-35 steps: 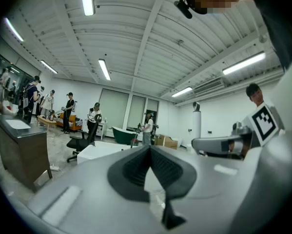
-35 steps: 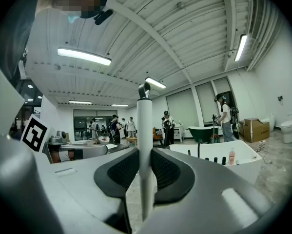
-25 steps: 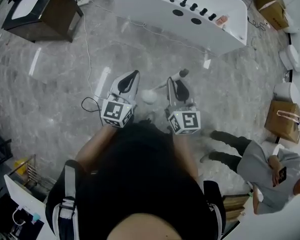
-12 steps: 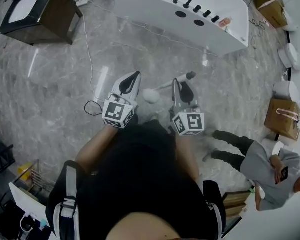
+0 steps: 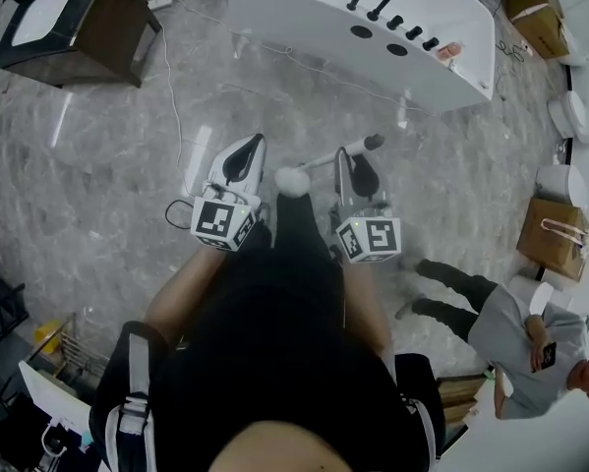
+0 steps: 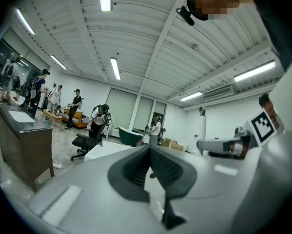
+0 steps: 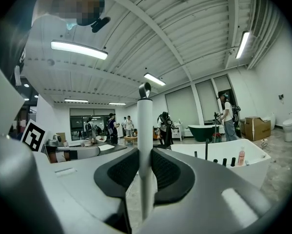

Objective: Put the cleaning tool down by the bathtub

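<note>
The cleaning tool is a white stick with a round white head and a dark far end. My right gripper is shut on its handle and holds it across, above the floor. In the right gripper view the handle stands upright between the pads of the right gripper. My left gripper floats beside the tool's round head, apart from it. The left gripper has its pads together on nothing. The white bathtub stands ahead on the marble floor, and the same bathtub lies to the right past the jaws.
Black tap knobs and a pink bottle sit on the tub's rim. A dark cabinet stands far left, with a cable trailing over the floor. A person sits at the right near a paper bag and a toilet.
Both grippers have moved forward toward the bathtub, the right one carrying the tool along. The tool's round head now sits higher in the head view.
</note>
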A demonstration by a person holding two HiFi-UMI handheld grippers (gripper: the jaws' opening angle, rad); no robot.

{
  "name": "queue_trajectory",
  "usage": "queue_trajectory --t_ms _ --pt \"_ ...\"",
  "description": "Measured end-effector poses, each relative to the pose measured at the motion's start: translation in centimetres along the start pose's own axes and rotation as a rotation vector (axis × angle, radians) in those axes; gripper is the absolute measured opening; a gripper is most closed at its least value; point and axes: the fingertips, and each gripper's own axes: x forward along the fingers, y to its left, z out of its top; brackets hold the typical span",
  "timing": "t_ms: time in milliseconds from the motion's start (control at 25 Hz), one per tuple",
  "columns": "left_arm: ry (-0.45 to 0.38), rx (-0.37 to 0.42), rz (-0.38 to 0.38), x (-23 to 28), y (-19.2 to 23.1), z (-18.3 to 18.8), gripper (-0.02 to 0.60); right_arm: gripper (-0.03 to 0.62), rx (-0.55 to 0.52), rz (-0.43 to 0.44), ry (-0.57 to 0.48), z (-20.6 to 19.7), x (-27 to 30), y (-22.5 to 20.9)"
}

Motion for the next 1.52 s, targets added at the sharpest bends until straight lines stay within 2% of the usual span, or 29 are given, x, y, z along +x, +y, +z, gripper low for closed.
queue_trajectory --t_ms 240,520,840,1120,1520 --pt "-0.014 0.009 0.040 3.6 1.7 0.5 0.006 0.081 -0.005 0.049 0.001 0.4 4.5 -1.8" --pt "0.049 0.012 0.094 10.1 2.8 -0.5 0.006 0.081 -0.008 0.122 -0.009 1.9 10.0 -5.2" --pt "0.044 0.027 0.145 16.5 3.2 0.0 0.006 0.081 -0.039 0.202 -0.018 2.8 14.9 -9.9" --pt "0.030 0.066 0.181 19.0 4.6 0.9 0.006 0.081 -0.038 0.218 -0.006 3.1 17.8 -12.1" --pt "0.013 0.038 0.184 23.1 10.1 1.2 0.006 0.081 -0.034 0.200 -0.002 3.1 23.9 -12.5"
